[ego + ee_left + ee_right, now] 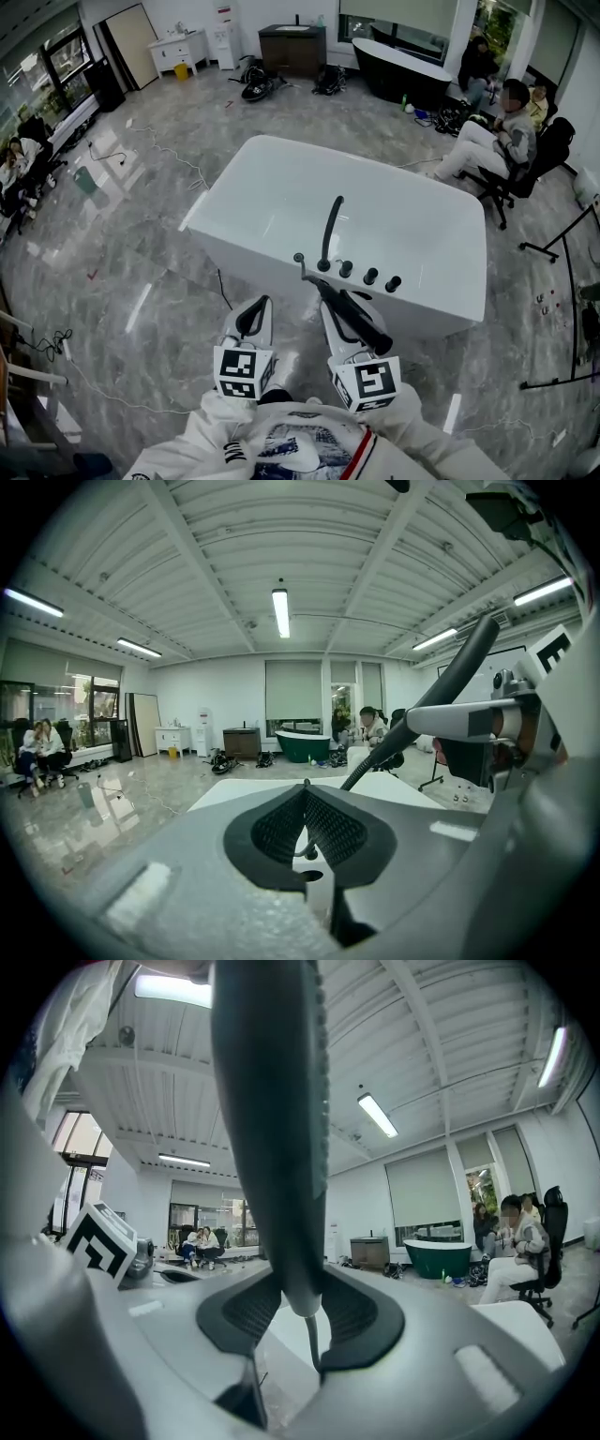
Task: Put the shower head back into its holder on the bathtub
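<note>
1. Right tongs [336, 307] clamp the black wand-shaped shower head [364, 328], held just short of the white bathtub [281, 202]; left tongs [255, 314] are closed and empty.
2. Bring the handle over what looks like the small black holder [298, 257] on the rim.
3. Align, lower gently, then release.

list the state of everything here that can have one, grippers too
bathtub: no water visible in it
shower head: off the bathtub, clamped in the right gripper
right gripper: shut on the shower head
left gripper: jaws together, nothing held
spout: standing on the bathtub rim, no water running
knobs: in a row on the rim, setting can't be told
</note>
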Demonstrator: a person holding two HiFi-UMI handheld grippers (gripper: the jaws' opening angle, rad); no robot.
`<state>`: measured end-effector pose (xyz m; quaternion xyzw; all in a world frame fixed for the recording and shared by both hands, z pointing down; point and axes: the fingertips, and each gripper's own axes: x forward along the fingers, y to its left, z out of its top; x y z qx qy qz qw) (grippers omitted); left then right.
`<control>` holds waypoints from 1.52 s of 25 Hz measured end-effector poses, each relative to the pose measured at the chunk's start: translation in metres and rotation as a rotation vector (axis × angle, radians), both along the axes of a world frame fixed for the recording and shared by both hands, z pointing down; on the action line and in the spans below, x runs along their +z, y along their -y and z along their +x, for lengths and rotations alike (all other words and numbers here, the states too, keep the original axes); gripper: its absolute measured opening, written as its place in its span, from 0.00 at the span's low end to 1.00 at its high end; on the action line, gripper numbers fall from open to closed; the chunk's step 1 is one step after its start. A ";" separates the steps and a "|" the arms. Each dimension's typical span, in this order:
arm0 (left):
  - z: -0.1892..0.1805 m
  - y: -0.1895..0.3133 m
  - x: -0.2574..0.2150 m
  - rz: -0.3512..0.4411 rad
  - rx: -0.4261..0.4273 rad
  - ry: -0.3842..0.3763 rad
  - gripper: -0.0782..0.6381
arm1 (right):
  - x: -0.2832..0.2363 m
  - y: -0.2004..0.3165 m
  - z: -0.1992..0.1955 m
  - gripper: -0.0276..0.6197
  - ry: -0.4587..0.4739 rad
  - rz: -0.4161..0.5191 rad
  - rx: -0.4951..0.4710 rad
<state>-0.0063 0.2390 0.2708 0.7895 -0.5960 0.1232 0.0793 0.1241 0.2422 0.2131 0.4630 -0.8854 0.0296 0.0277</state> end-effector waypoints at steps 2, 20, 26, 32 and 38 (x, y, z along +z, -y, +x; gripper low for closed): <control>-0.002 0.004 -0.002 -0.001 0.002 0.000 0.11 | -0.007 0.005 -0.004 0.26 -0.001 0.017 -0.002; -0.055 0.080 -0.027 0.039 0.049 -0.009 0.11 | -0.051 0.075 -0.066 0.26 0.015 0.109 0.034; -0.070 0.108 -0.038 0.068 0.071 -0.012 0.11 | -0.063 0.100 -0.086 0.26 0.010 0.127 0.047; -0.077 0.140 -0.047 0.086 0.085 -0.017 0.11 | -0.066 0.128 -0.092 0.26 0.005 0.133 0.077; -0.081 0.169 -0.053 0.108 0.101 0.002 0.11 | -0.058 0.157 -0.095 0.26 0.003 0.113 0.103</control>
